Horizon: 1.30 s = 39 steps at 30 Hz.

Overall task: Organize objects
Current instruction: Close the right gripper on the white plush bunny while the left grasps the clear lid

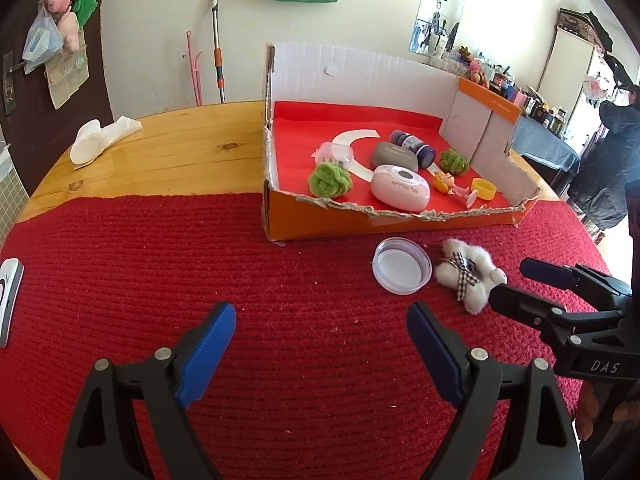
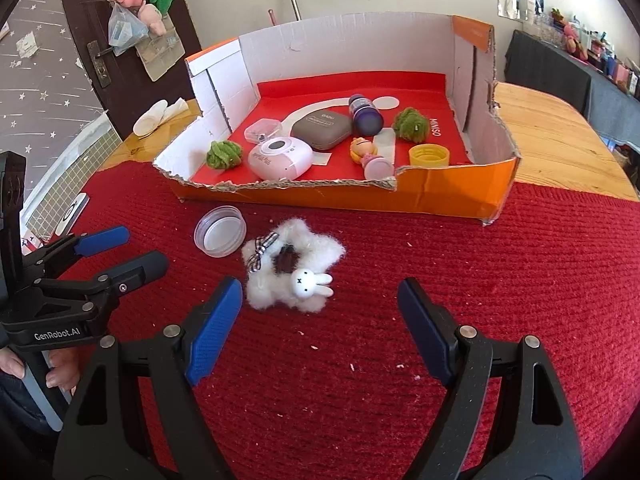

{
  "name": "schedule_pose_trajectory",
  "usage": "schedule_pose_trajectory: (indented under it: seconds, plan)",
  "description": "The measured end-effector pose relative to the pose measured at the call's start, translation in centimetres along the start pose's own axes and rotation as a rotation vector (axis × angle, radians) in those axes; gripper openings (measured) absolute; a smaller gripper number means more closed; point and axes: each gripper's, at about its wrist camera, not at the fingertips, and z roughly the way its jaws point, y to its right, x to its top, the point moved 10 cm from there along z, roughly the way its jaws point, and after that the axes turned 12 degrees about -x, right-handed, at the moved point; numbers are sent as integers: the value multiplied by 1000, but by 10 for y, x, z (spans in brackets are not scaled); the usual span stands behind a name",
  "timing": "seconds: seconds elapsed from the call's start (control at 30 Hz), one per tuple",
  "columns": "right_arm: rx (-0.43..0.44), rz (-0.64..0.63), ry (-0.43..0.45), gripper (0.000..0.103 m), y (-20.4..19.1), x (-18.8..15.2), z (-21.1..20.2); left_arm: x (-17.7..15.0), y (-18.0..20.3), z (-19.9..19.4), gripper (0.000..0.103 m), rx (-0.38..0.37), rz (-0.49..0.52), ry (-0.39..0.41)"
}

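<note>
In the left wrist view, the left gripper (image 1: 320,350) stands released and empty at lower centre, with the clear lid (image 1: 401,265) and fluffy white scrunchie (image 1: 469,274) above and to its right on the red mat (image 1: 160,264), below the cardboard tray (image 1: 400,222); the right gripper (image 1: 516,282) enters from the right edge, its near tip covering the scrunchie's right end. In the right wrist view, the right gripper (image 2: 320,330) is likewise released and empty, the scrunchie (image 2: 294,264) with its bunny charm just above its left finger, the lid (image 2: 220,236) touching it at upper left, and the tray's torn front wall hiding the bases of the items inside.

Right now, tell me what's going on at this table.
A person holds a tool in each hand, tidying small things into a cardboard box. Both the left tool and the right tool are open and empty. A fluffy white scrunchie and a clear lid lie outside on the red mat.
</note>
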Motion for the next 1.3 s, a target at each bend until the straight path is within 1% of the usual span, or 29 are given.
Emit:
schedule_pose_trajectory:
  seconds: [0.2, 0.33, 0.5, 0.67, 0.77, 0.87, 1.03, 1.13, 1.3]
  plan:
    - [2, -35, -50, 80, -15, 3, 14, 4, -5, 2, 89, -12, 9, -17]
    - [-39, -63, -62, 80, -16, 5, 20, 8, -6, 5, 89, -25, 17, -28]
    - [-62, -27, -76, 80, 6, 8, 20, 11, 2, 12, 89, -61, 35, -47]
    - [-96, -28, -91, 80, 30, 6, 19, 10, 15, 24, 89, -89, 69, -80]
    - [-69, -53, -78, 80, 31, 6, 14, 10, 22, 30, 89, -105, 86, -96]
    - [-67, -104, -76, 80, 28, 5, 14, 10, 26, 36, 89, -99, 108, -116]
    - [-56, -147, -80, 80, 23, 3, 16, 11, 31, 44, 89, -102, 136, -139]
    - [-50, -162, -79, 80, 21, 3, 20, 12, 31, 48, 87, -94, 144, -146]
    - [-48, -193, -72, 79, 18, 5, 23, 15, 35, 54, 86, -95, 166, -148]
